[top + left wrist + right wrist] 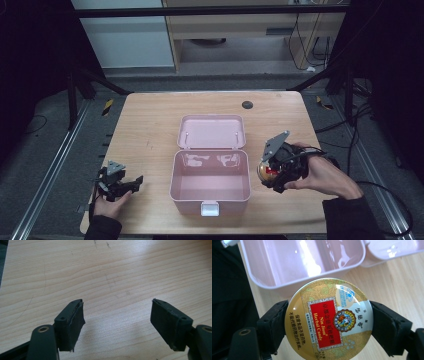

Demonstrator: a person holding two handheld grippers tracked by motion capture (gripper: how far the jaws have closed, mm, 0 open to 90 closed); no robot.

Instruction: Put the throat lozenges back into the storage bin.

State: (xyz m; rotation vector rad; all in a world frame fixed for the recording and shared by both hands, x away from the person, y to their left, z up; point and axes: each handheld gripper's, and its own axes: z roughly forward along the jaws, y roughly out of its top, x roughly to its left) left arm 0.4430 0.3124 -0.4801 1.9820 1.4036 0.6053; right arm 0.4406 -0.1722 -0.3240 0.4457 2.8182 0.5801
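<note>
A round gold candy tin (329,320) with a red label sits clamped between the two black jaws of my right gripper (328,323). In the high view that right gripper (272,172) hangs above the table just right of the open pink box (210,192), the tin (266,171) showing at its tip. The box's lid (212,132) lies flat behind it, and its inside looks bare. My left gripper (134,183) rests low at the table's front left, jaws wide apart over bare wood. Its pads (75,322) hold nothing.
A small dark round mark (247,104) lies near the wooden table's (150,125) far edge. Black frame rails run along both sides of the table. The box has a white latch (209,209) on its front wall.
</note>
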